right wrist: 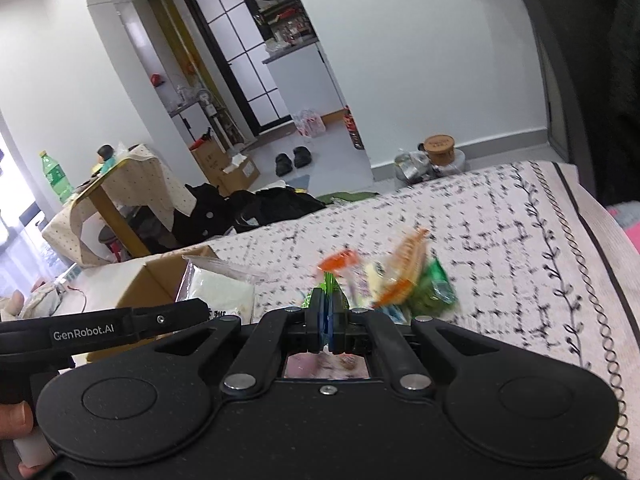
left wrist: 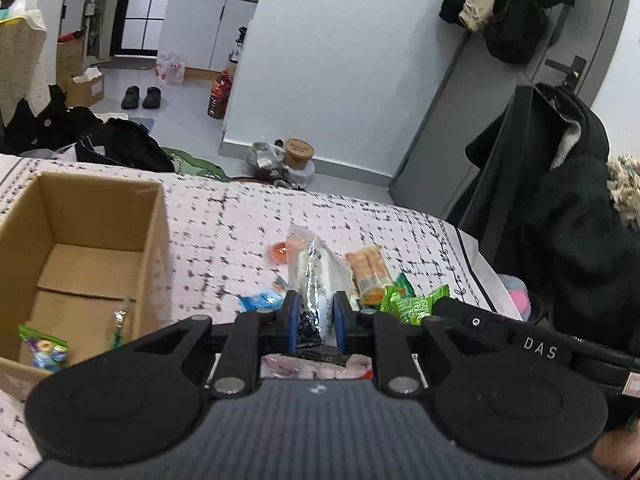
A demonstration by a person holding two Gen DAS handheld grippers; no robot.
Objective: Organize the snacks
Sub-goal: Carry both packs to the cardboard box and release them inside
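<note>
The left wrist view shows the letters "DAS" in white on the black body of the right tool (left wrist: 536, 346). The right wrist view shows "GenRobot.AI" in white on the black body of the left tool (right wrist: 86, 334). Print on the snack packets is too small or blurred to read.

We see both views evenly lit by soft, cool indoor light, with weak shadows. In the right wrist view, strong daylight from a window (right wrist: 8, 184) at the left edge washes that side out to white. The snack packets (right wrist: 404, 280) there are smeared by motion blur, while the room behind them stays sharp. The left wrist view is crisper, though the bedspread (left wrist: 240, 216) pattern looks slightly smeared. Fisheye distortion bends the walls and door frames, and dark corners edge both views.
</note>
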